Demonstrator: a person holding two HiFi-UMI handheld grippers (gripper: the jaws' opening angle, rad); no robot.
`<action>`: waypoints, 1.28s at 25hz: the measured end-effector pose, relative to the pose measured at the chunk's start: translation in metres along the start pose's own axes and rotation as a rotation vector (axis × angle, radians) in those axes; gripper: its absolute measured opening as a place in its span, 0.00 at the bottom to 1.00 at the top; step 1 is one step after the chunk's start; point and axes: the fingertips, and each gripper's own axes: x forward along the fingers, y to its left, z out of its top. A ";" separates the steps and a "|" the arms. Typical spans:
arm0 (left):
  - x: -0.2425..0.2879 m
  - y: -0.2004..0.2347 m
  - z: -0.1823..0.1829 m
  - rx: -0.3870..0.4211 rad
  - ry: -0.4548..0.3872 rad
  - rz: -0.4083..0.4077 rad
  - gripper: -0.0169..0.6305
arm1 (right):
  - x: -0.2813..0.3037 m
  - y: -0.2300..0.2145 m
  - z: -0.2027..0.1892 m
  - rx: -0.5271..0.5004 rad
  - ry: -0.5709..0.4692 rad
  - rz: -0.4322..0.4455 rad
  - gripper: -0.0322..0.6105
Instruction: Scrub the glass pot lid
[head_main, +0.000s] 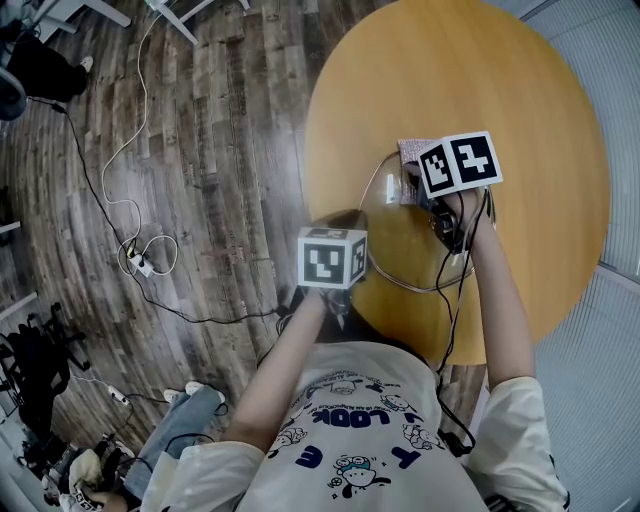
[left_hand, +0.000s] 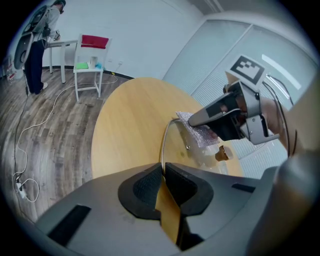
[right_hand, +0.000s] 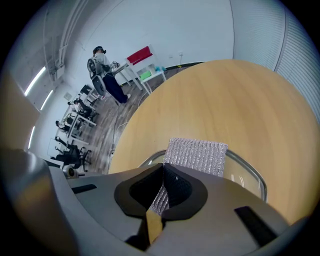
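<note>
The left gripper (left_hand: 163, 174) is pinching the metal rim of the glass pot lid (left_hand: 196, 150). Its fingers are closed narrow, with only that edge between them. From these fingers the lid is running forward and to the right, with its rim arcing upward. Its brown knob (left_hand: 222, 154) is showing on the side toward the right gripper (right_hand: 162, 169). I cannot tell whether the lid's far edge is touching the bench (left_hand: 125, 115).

Just beyond, the right gripper's fingers are clamping the near edge of a silvery mesh scouring pad (right_hand: 196, 152). The pad is lying against the glass ahead of them, inside the rim.

The right gripper is the one working the glass face, so the scrubbing strokes are probably going to run across the lid from there while the left gripper braces it.

Far off, a person (left_hand: 37, 50) is standing near a white chair (left_hand: 89, 65).
</note>
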 end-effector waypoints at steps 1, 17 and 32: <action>0.000 0.000 0.001 0.000 -0.001 -0.001 0.07 | -0.002 -0.003 0.000 0.004 -0.002 -0.005 0.10; -0.002 -0.001 0.004 -0.003 -0.001 0.004 0.07 | -0.024 -0.044 -0.008 0.063 -0.013 -0.061 0.10; -0.002 -0.001 0.004 0.001 0.001 0.008 0.07 | -0.040 -0.070 -0.030 0.098 0.002 -0.103 0.10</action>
